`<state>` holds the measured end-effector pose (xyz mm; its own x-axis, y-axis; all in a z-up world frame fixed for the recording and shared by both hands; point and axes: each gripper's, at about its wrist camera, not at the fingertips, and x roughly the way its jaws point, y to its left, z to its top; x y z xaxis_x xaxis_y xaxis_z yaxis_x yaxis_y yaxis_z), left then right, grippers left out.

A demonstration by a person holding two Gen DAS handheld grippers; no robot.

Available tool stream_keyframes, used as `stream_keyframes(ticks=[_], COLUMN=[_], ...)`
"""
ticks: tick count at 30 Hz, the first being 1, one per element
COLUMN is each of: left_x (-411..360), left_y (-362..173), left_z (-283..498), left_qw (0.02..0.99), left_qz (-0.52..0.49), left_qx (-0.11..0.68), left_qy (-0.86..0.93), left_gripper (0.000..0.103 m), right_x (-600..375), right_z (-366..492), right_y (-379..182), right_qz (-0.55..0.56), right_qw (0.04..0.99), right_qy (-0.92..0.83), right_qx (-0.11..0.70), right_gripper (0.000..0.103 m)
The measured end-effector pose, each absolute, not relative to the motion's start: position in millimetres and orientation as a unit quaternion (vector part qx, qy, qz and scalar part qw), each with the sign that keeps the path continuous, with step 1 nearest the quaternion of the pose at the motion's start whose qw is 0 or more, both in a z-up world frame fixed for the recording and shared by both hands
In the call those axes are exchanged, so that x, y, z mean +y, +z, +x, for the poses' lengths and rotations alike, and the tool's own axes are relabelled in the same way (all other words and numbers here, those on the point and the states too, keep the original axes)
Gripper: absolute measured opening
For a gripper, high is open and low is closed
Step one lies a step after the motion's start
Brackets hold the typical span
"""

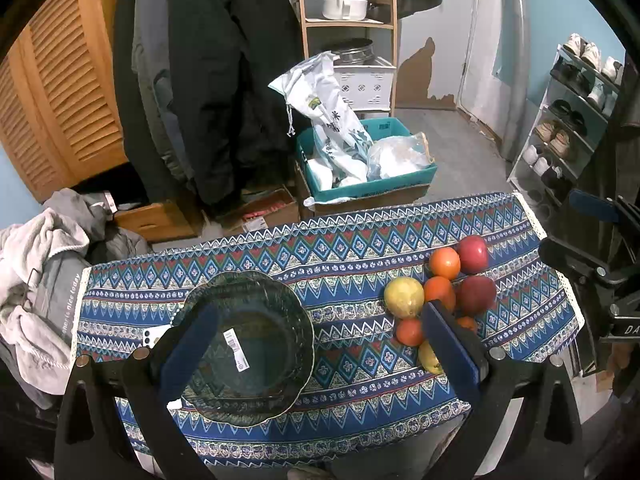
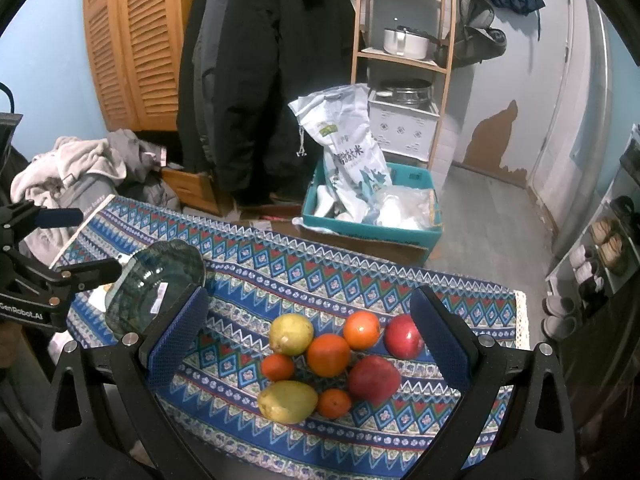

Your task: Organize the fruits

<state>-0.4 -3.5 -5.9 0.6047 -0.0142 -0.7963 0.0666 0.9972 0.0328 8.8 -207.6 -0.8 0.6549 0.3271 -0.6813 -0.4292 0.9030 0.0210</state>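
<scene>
Both claws released: left gripper (image 1: 320,344) hangs over the empty bowl (image 1: 248,348), right gripper (image 2: 308,340) frames the fruits (image 2: 328,364) at centre, ready to pick.

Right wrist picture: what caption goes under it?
Open right gripper hovers over eight fruits on a patterned tablecloth.
</scene>
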Motion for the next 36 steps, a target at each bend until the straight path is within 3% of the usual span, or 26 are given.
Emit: stream_keyframes(ticks=[36], left_x=[-4.7], left_y=[-12.6], left_z=[-3.7], left_qw=[0.895], left_qz=[0.026], left_qx=[0.444], left_qy=[-0.026], left_gripper=[0.102], right_x=[-208.2], right_z=[9.6], right_y=[-2.2], right_qz=[-0.072], right_qw=[0.905], right_qy=[0.208], right_qx=[0.364], right_gripper=[0.100])
